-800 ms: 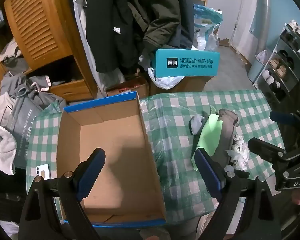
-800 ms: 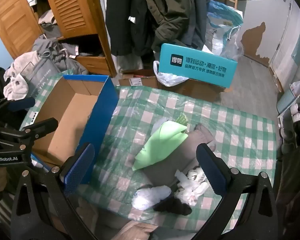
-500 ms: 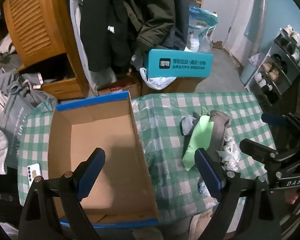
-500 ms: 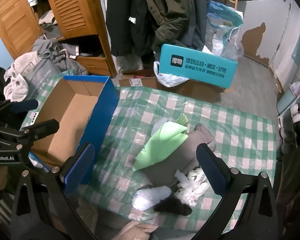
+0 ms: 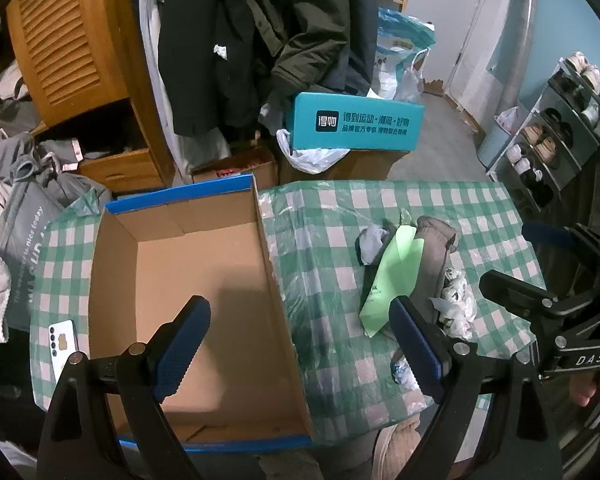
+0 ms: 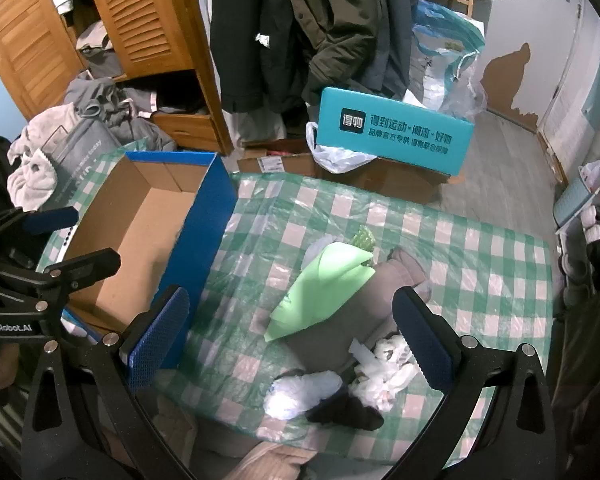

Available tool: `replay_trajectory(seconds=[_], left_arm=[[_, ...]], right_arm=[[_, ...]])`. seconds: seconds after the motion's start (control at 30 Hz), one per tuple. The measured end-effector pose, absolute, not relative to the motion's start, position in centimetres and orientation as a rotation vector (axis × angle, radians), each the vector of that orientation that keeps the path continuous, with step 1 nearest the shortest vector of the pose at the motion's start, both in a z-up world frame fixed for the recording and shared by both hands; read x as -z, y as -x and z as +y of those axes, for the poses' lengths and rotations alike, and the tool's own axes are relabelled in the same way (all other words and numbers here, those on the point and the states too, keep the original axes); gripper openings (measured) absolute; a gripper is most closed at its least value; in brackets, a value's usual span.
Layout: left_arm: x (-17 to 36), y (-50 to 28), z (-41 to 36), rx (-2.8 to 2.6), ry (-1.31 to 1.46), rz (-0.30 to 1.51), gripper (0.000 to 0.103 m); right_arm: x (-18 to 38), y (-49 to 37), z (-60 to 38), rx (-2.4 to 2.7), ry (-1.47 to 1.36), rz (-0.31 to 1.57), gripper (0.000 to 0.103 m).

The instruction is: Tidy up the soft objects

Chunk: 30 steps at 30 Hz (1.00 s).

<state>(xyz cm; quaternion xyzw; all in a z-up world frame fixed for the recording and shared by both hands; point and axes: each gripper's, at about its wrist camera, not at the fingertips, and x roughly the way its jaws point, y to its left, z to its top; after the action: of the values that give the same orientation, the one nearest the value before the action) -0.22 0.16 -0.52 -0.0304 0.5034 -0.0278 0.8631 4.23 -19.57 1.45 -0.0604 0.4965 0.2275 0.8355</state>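
An open cardboard box [image 5: 188, 280] with blue outer walls [image 6: 196, 240] stands on the left of the green-checked table [image 5: 380, 204]. To its right lies a pile of soft things: a light green bag [image 6: 324, 288] on a grey-brown cloth [image 6: 332, 332], a white bundle [image 6: 304, 394], a black piece [image 6: 348, 412] and crumpled white wrapping [image 6: 384, 368]. My left gripper [image 5: 298, 344] hangs open above the box's right wall. My right gripper [image 6: 292, 340] hangs open above the pile. Neither holds or touches anything.
A phone [image 5: 62, 340] lies on the cloth left of the box. Beyond the table's far edge are a teal box [image 6: 396, 132], hanging coats [image 6: 300, 32] and a wooden wardrobe [image 6: 140, 20]. A shoe rack [image 5: 560, 120] stands at the right, heaped clothes [image 6: 92, 120] at the left.
In the left wrist view the box and table have slid slightly left, so the left gripper has drifted a little to the right. The right gripper and the pile have stayed put.
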Motion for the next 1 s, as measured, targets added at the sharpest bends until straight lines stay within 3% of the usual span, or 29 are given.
replay_trajectory(seconds=[1.0], left_arm=[[1.1, 0.29, -0.48, 0.078, 0.056, 1.086, 0.092]], right_arm=[[-1.14, -4.34, -19.91, -0.482, 0.132, 1.059, 0.101]])
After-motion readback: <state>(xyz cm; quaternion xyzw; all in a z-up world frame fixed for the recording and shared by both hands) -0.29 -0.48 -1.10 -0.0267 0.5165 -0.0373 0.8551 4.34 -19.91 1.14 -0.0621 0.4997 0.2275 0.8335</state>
